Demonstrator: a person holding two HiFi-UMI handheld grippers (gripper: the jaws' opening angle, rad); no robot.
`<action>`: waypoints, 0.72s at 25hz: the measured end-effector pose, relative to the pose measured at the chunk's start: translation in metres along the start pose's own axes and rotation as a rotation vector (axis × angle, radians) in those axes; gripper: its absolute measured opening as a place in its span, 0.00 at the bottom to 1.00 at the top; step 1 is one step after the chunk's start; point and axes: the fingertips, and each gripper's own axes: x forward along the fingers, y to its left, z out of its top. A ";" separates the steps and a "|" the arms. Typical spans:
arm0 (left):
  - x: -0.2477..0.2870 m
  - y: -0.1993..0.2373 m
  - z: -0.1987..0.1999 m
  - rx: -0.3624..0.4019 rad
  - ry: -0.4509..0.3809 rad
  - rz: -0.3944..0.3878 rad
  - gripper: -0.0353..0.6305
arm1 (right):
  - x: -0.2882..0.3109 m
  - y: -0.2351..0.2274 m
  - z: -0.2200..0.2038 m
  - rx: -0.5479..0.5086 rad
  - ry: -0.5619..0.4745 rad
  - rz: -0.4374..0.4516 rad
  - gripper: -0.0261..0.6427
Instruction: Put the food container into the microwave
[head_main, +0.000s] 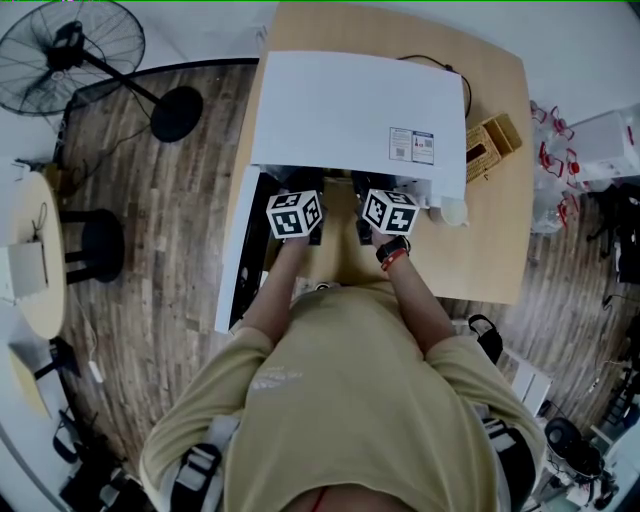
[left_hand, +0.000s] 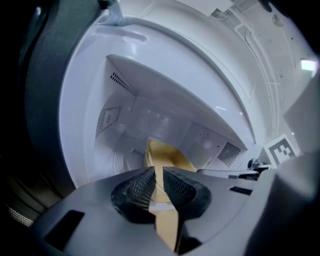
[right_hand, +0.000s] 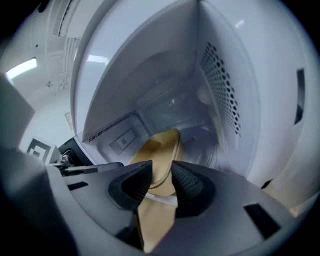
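- The person's beige shirt is nearest, with both forearms stretched toward the microwave. A dark band with a red edge circles the right wrist.
- At the microwave's open mouth the two marker cubes sit side by side, the left cube and the right cube.
- Just inside the mouth, the left claw has its ribbed pads pressed onto a thin wall of the tan food container, pinching it at the rim.
- Beside it, the right claw is closed the same way on the container's opposite edge (the tan wall fills the gap between its pads).
- The food container sits inside the microwave's white cavity, carried between both claws. Whether it touches the cavity floor cannot be told.
- The microwave's door stands swung open on its left side.
- The microwave rests on a wooden counter, with a woven basket just right of it.
- Well to the left of the microwave, a black fan stands on the floor.
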 end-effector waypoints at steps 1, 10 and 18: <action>-0.002 0.000 0.001 0.006 -0.008 0.001 0.12 | 0.000 0.002 0.001 -0.016 -0.001 0.002 0.23; -0.025 -0.005 0.005 0.036 -0.035 -0.005 0.12 | -0.018 0.001 0.001 -0.045 -0.030 -0.037 0.28; -0.053 -0.021 -0.006 0.091 -0.050 -0.004 0.12 | -0.051 0.012 -0.005 -0.097 -0.060 -0.082 0.27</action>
